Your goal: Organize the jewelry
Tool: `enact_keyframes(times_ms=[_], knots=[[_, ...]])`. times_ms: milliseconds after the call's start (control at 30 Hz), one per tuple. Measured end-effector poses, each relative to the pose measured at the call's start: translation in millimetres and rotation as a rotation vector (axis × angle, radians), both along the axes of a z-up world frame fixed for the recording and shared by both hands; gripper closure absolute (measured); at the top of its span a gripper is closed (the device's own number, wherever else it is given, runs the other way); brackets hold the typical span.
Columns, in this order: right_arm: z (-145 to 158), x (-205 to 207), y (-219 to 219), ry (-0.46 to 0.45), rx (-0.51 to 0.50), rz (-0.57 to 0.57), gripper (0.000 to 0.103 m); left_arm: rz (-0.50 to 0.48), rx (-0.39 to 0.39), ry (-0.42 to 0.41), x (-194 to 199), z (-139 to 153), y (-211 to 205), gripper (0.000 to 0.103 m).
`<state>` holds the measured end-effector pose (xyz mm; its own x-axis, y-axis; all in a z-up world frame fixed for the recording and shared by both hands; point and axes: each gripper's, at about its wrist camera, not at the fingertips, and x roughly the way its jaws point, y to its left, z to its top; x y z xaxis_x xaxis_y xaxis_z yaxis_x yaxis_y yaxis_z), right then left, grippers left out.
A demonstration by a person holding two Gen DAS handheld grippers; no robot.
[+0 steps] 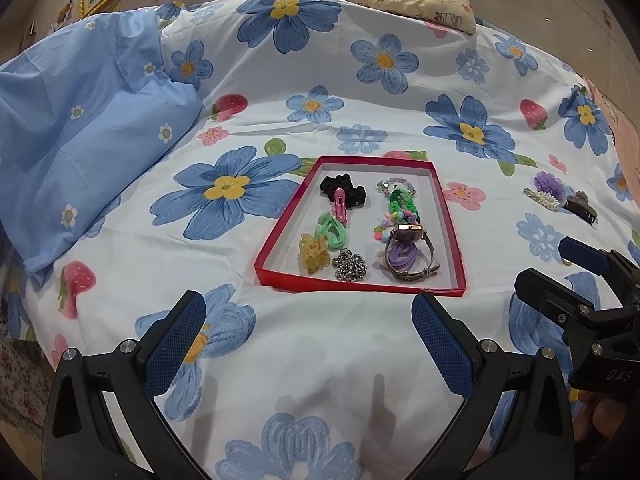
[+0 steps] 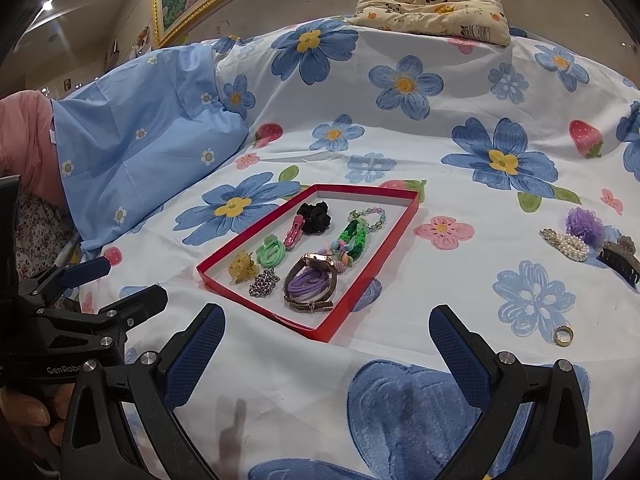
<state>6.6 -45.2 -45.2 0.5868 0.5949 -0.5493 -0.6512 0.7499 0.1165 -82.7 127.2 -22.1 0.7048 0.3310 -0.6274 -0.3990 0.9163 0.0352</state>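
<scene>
Jewelry sorting on a bed covered by a floral sheet [image 1: 360, 344]. A red-rimmed tray [image 1: 362, 289] lies near the middle of the bed and already holds a black scrunchie [image 1: 342, 184], a pink clip [image 1: 340, 204], a green hair tie [image 1: 330, 232], a yellow claw clip [image 1: 314, 256], a metal chain [image 1: 351, 266], a beaded bracelet [image 1: 396, 200] and a wristwatch [image 1: 412, 248] resting over a purple hair tie [image 1: 402, 254]. Four pieces lie outside it toward the bed's right edge: a purple flower clip [image 2: 585, 222], a pearl barrette [image 2: 568, 245], a dark claw clip [image 2: 618, 260] and, nearer the front edge, a gold ring [image 2: 563, 336]. The left gripper [image 1: 308, 344] hovers before the tray's near rim, jaws spread wide and empty. The right gripper [image 2: 326, 352] is likewise wide apart and holds nothing, just off the tray's near right corner. The step in hand appears to be collecting the remaining pieces; the ring, closest to the right gripper, is the likely next pick, calling for a rightward reach and a low, narrow pinch against soft fabric.
</scene>
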Motion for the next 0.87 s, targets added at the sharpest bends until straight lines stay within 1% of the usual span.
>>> enact_keyframes(times_ms=[633, 867], knots=[[1, 0, 0, -0.001, 0.0, -0.002, 0.0, -0.003, -0.003, 0.003, 4, 0, 0, 0.0], [4, 5, 0, 0.003, -0.001, -0.003, 0.0, -0.004, -0.022, 0.012, 12, -4, 7, 0.0]])
